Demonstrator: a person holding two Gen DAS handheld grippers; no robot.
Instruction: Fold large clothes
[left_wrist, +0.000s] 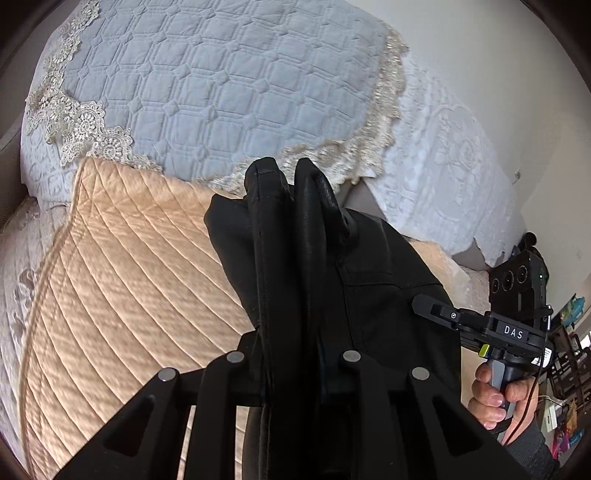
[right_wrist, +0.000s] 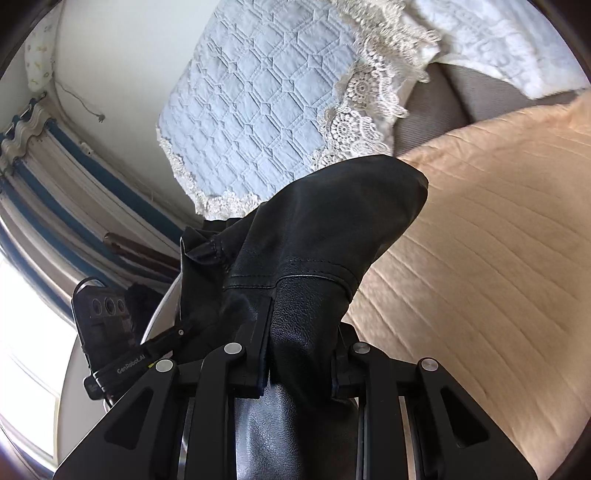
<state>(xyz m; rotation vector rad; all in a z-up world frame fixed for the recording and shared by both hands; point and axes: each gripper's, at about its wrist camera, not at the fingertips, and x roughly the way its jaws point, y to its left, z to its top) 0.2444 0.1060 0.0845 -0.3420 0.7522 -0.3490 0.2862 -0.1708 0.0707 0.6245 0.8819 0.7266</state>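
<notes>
— So, where does the black jacket sit relative to the two grippers?

— Between them and partly in them; the left gripper is clamped on a thick fold of it, which runs straight ahead along the fingers and ends in a doubled edge; the right gripper is clamped on another bunch of the same garment (the leather-like grain shows best in the right wrist view).

— And which way does its length run?

— From one gripper to the other, I judge; in the left wrist view the cloth stretches off to the right, where the right gripper is gripped by a hand on its handle; the two are near each other, side by side.

— Is it on the bed?

— Not the gripped parts; they are held up over the peach quilt, with the blue-grey pillow farther ahead; whether a lower part trails on the quilt I cannot tell.

— Which hand is nearer the landing place?

— Both look about equally placed; the quilt lies ahead of and below both, so the fold would have to go forward and down together.
</notes>
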